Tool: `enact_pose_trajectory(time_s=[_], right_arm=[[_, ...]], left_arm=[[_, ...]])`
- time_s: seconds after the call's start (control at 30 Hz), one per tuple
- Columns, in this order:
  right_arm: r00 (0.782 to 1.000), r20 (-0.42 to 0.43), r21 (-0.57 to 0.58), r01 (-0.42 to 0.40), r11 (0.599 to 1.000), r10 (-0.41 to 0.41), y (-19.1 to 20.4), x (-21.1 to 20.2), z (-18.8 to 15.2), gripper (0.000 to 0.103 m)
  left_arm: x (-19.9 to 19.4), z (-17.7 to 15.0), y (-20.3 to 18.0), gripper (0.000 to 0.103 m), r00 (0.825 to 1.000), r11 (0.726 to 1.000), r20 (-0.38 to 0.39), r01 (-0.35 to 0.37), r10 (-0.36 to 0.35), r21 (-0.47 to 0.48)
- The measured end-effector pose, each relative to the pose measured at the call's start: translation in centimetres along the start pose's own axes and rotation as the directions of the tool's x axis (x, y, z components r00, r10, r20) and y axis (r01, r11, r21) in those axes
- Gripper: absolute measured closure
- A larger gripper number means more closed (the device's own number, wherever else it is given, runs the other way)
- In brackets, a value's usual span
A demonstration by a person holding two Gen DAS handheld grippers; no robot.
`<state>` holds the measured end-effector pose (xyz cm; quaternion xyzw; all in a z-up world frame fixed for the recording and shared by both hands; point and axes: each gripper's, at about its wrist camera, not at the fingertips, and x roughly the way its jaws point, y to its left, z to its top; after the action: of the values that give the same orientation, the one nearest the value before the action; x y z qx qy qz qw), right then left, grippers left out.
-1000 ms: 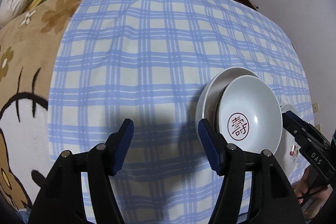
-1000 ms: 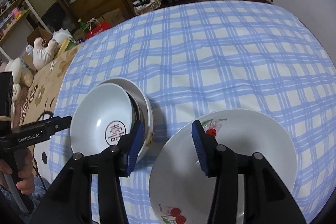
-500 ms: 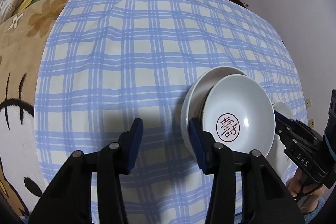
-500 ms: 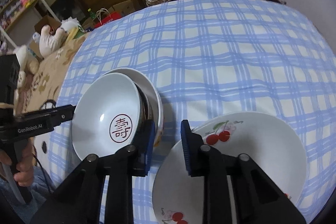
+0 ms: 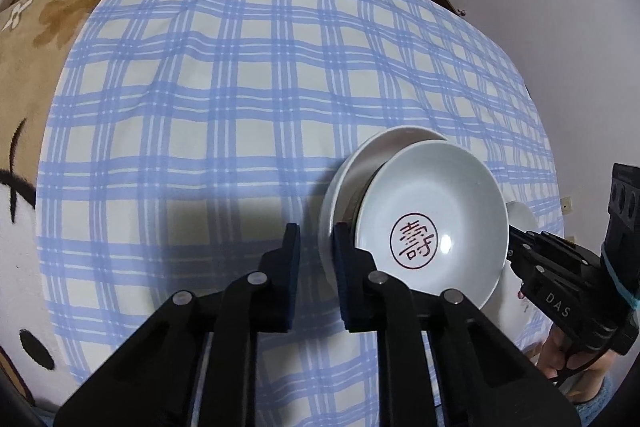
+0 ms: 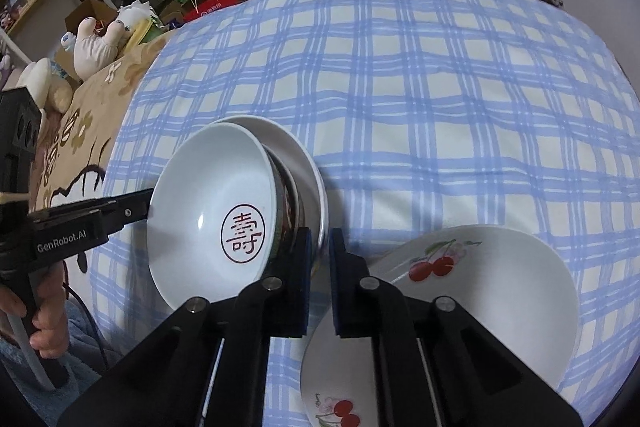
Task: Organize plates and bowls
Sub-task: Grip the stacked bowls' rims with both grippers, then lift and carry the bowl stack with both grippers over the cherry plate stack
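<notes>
1. Left wrist view: the left gripper (image 5: 316,247) has just been closing, and its pads now pinch the rim of the white bowl (image 5: 344,179) that holds the stamped bowl (image 5: 432,223).
2. Right wrist view: the right gripper (image 6: 320,251) has just been closing and clamps the same rim at its other side.
3. The cherry plate (image 6: 480,291) lies beside the bowls on the checked cloth (image 6: 420,87).

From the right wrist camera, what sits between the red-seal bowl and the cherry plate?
In the right wrist view, the wide white plate under the red-seal bowl and the right gripper, with a strip of checked cloth, lie before the cherry plate.
</notes>
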<state>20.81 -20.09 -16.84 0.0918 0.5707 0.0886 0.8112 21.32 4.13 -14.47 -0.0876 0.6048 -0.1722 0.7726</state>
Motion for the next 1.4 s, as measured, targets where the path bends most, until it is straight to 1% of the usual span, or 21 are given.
enact_pose_trajectory(time_s=[0.07,0.13,0.37,0.6,0.73,0.87,0.97,1.03,1.1,1.2,1.3,1.4], right_arm=[[1.0,-0.013,0.017,-0.009,1.0,0.009,-0.3,0.2,0.2,0.094],[0.999,-0.026,0.033,-0.017,0.999,0.018,-0.5,0.3,0.3,0.094],[0.999,-0.041,0.067,-0.022,0.998,0.025,-0.6,0.6,0.5,0.094],[0.998,-0.051,0.138,-0.033,0.99,0.041,-1.0,1.1,0.5,0.093],[0.999,-0.037,0.125,-0.011,0.992,0.015,-0.5,1.1,0.3,0.093],[1.0,-0.02,0.114,0.007,0.993,-0.004,-0.3,1.0,0.1,0.093],[1.0,-0.014,0.089,0.019,0.996,-0.018,0.0,0.9,0.0,0.093],[1.0,-0.005,0.085,0.018,0.996,-0.017,0.0,0.8,-0.2,0.093],[1.0,0.012,0.086,0.017,0.996,-0.018,0.0,0.7,-0.4,0.094],[0.999,0.041,0.103,0.011,0.995,-0.016,-0.1,0.4,-0.8,0.094],[0.999,0.053,0.131,-0.003,0.991,-0.004,-0.3,0.2,-0.9,0.094],[0.998,0.055,0.135,0.0,0.991,-0.007,-0.2,0.1,-0.8,0.094]], left_arm=[[0.0,0.1,-0.3,0.09,1.0,1.0,0.003,-0.003,0.003,0.007],[0.1,0.2,-0.3,0.09,1.0,1.0,0.005,-0.005,0.005,0.005],[0.5,0.5,0.2,0.09,1.0,0.998,0.0,0.024,-0.024,-0.054],[0.3,0.2,0.2,0.09,1.0,0.998,0.01,0.006,-0.005,-0.062],[0.2,0.1,0.0,0.09,1.0,0.998,0.021,-0.017,0.018,-0.055],[0.5,0.1,-0.3,0.084,0.999,0.998,0.026,-0.042,0.043,-0.049],[0.6,0.1,-0.3,0.084,0.999,0.998,0.017,-0.043,0.044,-0.039],[0.7,0.2,-0.2,0.086,0.999,0.999,0.006,-0.032,0.033,-0.042],[0.7,0.1,-0.3,0.098,1.0,0.999,0.0,-0.004,0.004,-0.034],[0.5,0.1,-0.6,0.099,1.0,0.999,0.01,-0.016,0.016,-0.032],[0.3,0.1,-0.7,0.099,1.0,0.999,0.017,-0.005,0.006,-0.05],[0.2,0.0,-0.7,0.099,1.0,0.998,0.027,0.002,0.0,-0.067]])
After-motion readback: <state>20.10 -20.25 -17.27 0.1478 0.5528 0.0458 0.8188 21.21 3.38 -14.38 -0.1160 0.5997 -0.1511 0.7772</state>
